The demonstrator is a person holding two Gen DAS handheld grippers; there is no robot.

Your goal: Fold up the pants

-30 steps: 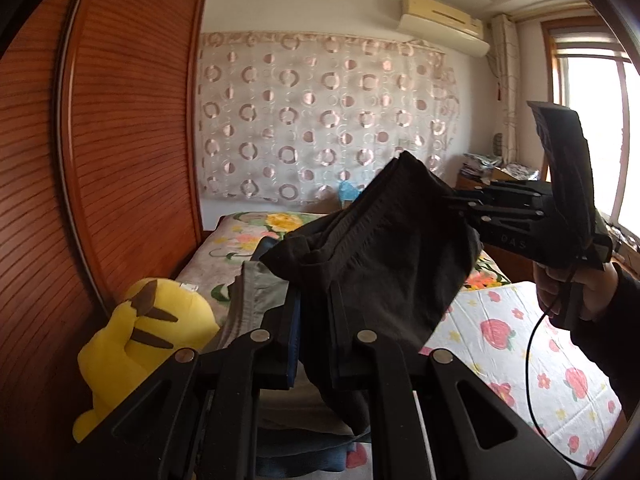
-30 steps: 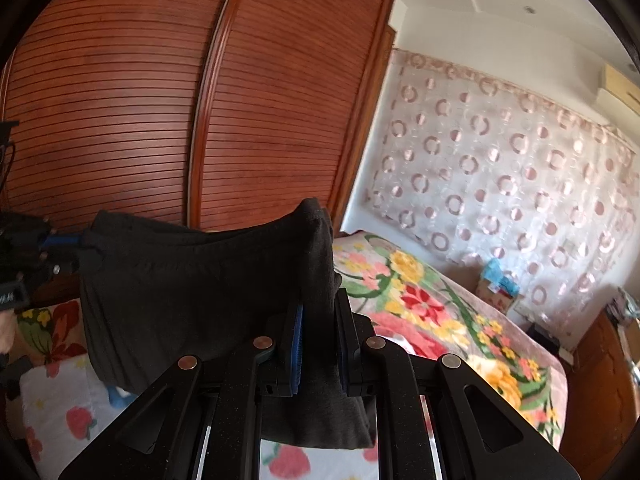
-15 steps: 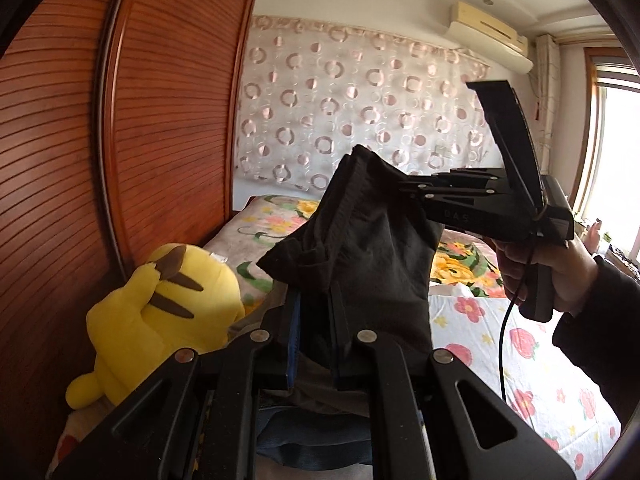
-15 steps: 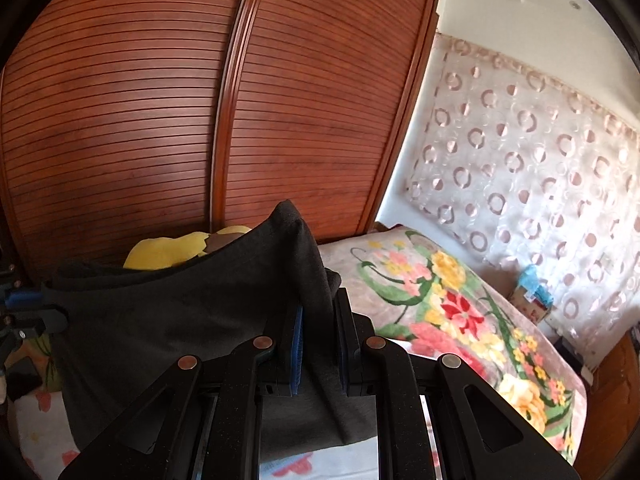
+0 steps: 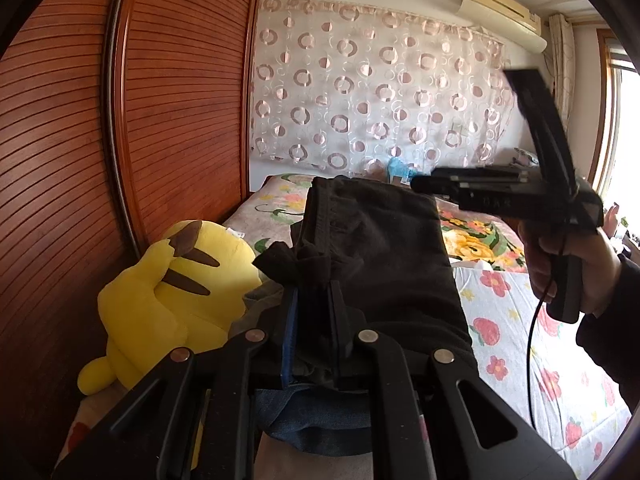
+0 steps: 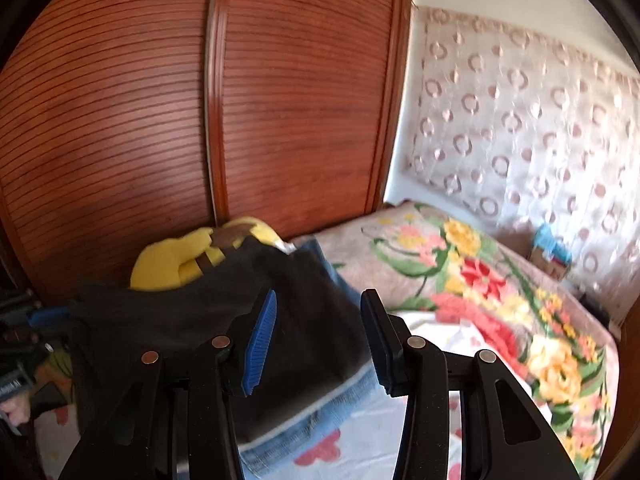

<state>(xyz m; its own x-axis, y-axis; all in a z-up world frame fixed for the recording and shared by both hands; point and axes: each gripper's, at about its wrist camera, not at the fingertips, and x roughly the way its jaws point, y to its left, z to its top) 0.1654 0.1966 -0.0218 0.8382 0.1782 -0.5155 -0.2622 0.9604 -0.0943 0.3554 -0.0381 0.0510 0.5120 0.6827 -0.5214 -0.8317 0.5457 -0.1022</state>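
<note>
Left wrist: left gripper (image 5: 314,312) jaws pinch black pants (image 5: 380,248) over jeans pile (image 5: 316,420) (beside yellow plush (image 5: 168,292)); right gripper (image 6: 316,336) jaws just opened, released, w/ cloth below-left.

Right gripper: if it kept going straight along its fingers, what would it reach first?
Probably the black pants lying on the pile of folded clothes just ahead and below the right gripper, whose jaws have just opened off them. Depth is unclear; the floral blanket lies beyond.

Jeans (image 5: 320,428) mostly under black pants (image 5: 384,248)
</note>
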